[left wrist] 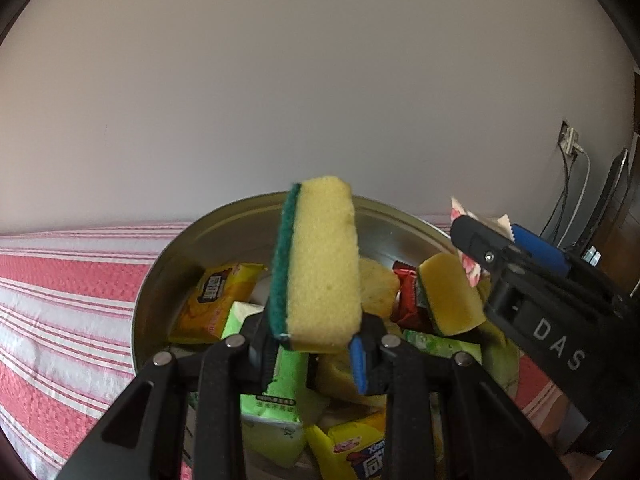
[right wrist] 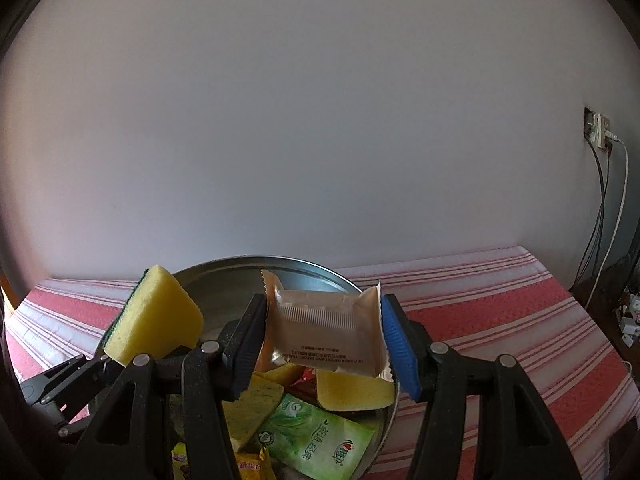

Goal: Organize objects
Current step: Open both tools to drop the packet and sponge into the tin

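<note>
we list: left gripper (left wrist: 316, 344) clamping one sponge (left wrist: 320, 264), right gripper (right wrist: 324, 344) pinching one beige packet (right wrist: 328, 330), "das" on its body, two green tissue packs (left wrist: 276, 396) in metal bowl (left wrist: 160, 280)

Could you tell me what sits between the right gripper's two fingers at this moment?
A sealed beige snack packet is clamped between the right gripper fingers, held above the metal bowl; the right wrist view shows it.

1. The right gripper (right wrist: 323, 340) grips a beige snack packet (right wrist: 326, 330) between its black and blue fingers, above the metal bowl (right wrist: 224, 280).
2. At the left, the left gripper (right wrist: 105, 354) holds a yellow sponge (right wrist: 156, 316) — green side outward.
3. Below lie a green tissue pack (right wrist: 316, 436) and more sponges — the bowl stands on a red-striped cloth (right wrist: 500, 320).
</note>
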`<state>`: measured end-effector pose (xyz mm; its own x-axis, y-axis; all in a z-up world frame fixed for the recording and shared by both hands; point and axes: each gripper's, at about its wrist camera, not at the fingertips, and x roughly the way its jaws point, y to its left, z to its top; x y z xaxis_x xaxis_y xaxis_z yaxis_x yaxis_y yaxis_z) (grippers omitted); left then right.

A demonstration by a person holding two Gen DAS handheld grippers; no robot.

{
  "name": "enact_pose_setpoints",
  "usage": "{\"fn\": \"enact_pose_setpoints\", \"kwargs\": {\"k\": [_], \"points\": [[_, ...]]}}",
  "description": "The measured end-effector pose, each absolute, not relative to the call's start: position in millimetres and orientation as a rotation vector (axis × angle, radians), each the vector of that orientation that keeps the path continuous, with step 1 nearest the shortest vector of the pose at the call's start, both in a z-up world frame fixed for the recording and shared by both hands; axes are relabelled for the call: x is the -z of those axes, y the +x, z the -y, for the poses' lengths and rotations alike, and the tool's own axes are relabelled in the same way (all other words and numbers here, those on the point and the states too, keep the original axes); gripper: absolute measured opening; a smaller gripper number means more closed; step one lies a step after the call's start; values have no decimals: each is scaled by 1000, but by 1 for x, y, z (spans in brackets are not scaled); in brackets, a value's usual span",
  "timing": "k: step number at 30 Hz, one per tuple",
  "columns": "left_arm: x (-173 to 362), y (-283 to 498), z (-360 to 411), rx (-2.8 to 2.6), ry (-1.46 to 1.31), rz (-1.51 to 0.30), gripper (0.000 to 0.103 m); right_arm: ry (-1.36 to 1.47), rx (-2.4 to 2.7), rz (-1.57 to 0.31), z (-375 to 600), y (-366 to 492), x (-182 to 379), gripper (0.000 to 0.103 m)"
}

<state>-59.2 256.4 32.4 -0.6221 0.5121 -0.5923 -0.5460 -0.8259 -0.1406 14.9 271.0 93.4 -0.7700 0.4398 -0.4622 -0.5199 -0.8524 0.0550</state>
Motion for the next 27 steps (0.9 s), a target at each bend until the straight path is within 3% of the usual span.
{"fn": "enact_pose_setpoints", "kwargs": {"k": [6, 8, 9, 10, 11, 14, 16, 21, 27], "points": [[-29, -63, -280, -2409, -866, -110, 29, -647, -2538, -246, -271, 4, -85, 60], [-30, -62, -284, -2433, -866, -126, 35, -666, -2553, -259, -284, -1, -74, 65], [-31, -62, -286, -2444, -869, -121, 42, -676, -2568, -274, -285, -2, -72, 74], [-32, -62, -285, -2460, -872, -107, 68, -684, -2581, -286, -288, -3, -68, 84], [-33, -61, -285, -2484, -868, -99, 85, -690, -2594, -297, -288, -4, -66, 86], [-40, -55, -288, -2532, -815, -102, 101, -664, -2617, -325, -289, -1, -67, 93], [-43, -49, -294, -2539, -767, -137, 102, -625, -2623, -345, -290, 4, -69, 98], [-45, -38, -306, -2577, -693, -196, 102, -648, -2630, -325, -284, 4, -72, 98], [-40, -39, -298, -2670, -645, -137, 103, -616, -2630, -308, -283, 10, -75, 98]]}}
